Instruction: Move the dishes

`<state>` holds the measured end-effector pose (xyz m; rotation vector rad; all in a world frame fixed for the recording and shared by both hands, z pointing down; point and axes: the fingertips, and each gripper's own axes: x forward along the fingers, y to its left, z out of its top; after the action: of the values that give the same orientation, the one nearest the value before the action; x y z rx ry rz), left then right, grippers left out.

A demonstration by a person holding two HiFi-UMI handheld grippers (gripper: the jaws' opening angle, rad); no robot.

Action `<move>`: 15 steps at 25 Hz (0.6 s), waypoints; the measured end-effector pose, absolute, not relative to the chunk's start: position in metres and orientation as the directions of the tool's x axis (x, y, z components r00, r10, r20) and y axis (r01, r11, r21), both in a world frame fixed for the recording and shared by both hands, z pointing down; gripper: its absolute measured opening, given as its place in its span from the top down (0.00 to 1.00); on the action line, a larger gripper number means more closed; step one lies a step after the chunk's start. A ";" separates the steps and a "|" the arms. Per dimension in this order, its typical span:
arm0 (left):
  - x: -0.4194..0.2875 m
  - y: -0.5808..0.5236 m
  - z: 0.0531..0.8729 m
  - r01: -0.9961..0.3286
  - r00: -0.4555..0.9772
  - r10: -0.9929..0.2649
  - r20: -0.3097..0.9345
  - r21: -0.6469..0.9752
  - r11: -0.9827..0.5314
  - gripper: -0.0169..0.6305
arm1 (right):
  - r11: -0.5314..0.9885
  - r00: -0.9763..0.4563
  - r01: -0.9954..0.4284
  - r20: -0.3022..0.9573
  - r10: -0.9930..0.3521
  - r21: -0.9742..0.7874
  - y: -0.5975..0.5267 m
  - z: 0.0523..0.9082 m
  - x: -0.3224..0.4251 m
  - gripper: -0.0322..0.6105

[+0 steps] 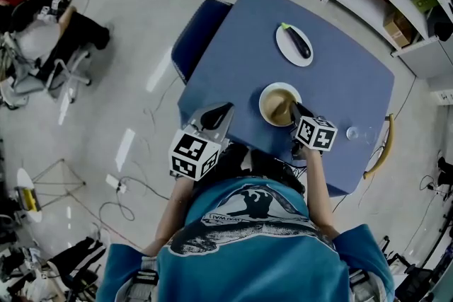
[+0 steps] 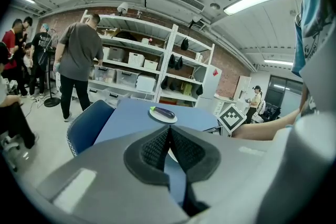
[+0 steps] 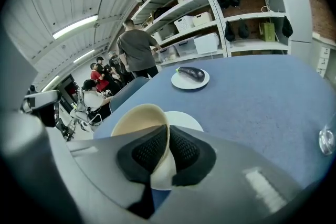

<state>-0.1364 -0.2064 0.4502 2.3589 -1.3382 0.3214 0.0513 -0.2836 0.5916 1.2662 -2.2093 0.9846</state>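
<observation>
A beige bowl (image 1: 277,104) sits over a white plate (image 3: 185,119) near the front of the blue table (image 1: 340,74). My right gripper (image 1: 294,110) is shut on the bowl's (image 3: 137,119) near rim, one pad inside and one outside; the right gripper's (image 3: 168,136) pads hide part of that rim. Farther back lies a second white plate (image 1: 294,44) with a dark eggplant (image 1: 300,42) on it; this eggplant plate (image 3: 190,78) also shows in both gripper views (image 2: 163,114). My left gripper (image 1: 224,111) hovers at the table's front-left edge, left gripper (image 2: 169,131) shut on nothing.
A blue chair (image 1: 197,37) stands against the table's left side. A small clear glass object (image 1: 352,132) rests at the table's front right. A curved wooden chair back (image 1: 386,143) is beside the right edge. Shelving (image 2: 147,68) and standing people (image 2: 77,63) lie beyond.
</observation>
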 end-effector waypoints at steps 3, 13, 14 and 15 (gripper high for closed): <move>-0.139 -0.208 0.451 -0.861 0.509 -0.766 0.392 0.232 -0.452 0.95 | 0.355 -0.522 -0.853 0.624 -0.581 -0.382 -0.289 0.583 0.043 0.92; -0.168 -0.194 0.451 -0.889 0.457 -0.800 0.389 0.226 -0.398 0.95 | 0.451 -0.601 -0.799 0.549 -0.581 -0.398 -0.313 0.552 -0.016 0.92; -0.172 -0.192 0.451 -0.893 0.448 -0.805 0.389 0.226 -0.388 0.95 | 0.461 -0.609 -0.793 0.544 -0.577 -0.399 -0.316 0.550 -0.023 0.92; -0.175 -0.191 0.451 -0.898 0.438 -0.810 0.391 0.225 -0.377 0.95 | 0.471 -0.618 -0.786 0.539 -0.572 -0.401 -0.319 0.548 -0.030 0.92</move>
<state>-0.1753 -0.1913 0.4509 2.2937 -1.4465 0.3011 -0.0303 -0.3191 0.5480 1.1482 -2.3926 0.9070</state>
